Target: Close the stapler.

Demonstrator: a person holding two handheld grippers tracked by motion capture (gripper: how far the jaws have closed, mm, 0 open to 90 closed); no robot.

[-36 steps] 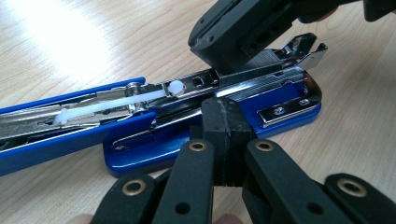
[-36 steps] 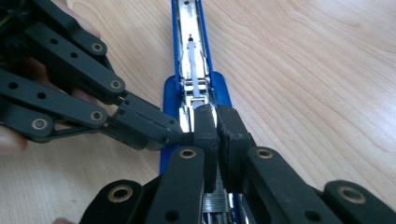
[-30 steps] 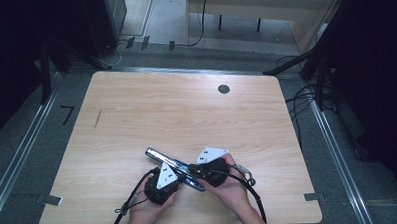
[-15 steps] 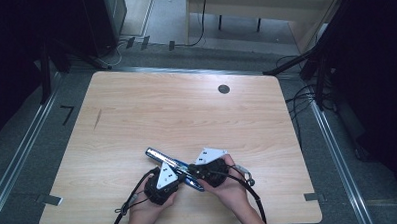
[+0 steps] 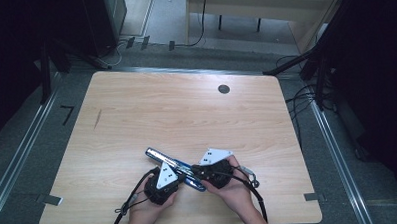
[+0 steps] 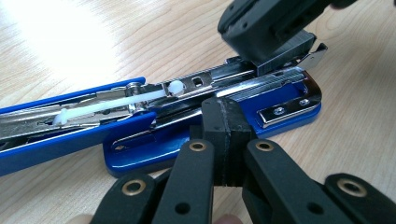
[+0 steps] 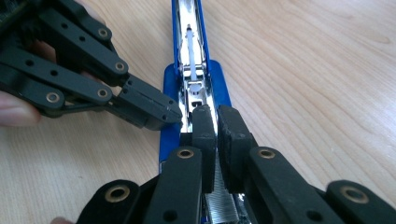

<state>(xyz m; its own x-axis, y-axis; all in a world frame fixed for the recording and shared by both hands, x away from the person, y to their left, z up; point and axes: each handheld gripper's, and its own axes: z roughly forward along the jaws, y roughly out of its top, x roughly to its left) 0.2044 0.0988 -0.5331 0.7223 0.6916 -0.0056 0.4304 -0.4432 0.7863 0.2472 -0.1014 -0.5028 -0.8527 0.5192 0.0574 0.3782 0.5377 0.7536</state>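
Observation:
A blue stapler (image 5: 160, 156) lies swung open near the table's front edge, its steel magazine (image 6: 205, 79) and white pusher (image 6: 107, 105) bared. My left gripper (image 6: 226, 112) is shut with nothing in it, tips against the side of the magazine. From the other side, my right gripper (image 7: 217, 116) rests its tips on the magazine's front end. Its jaws have just been opening a hair; only a thin slit shows between the pads, and I see nothing pinched there. A strip of staples (image 7: 222, 205) lies in the channel under that gripper. In the high view the left gripper (image 5: 183, 179) and right gripper (image 5: 194, 171) meet at the stapler.
The wooden table (image 5: 186, 117) has a round cable hole (image 5: 224, 89) at its back right. Cables trail from both grippers toward the front edge. Dark stands and more cables sit on the floor around the table.

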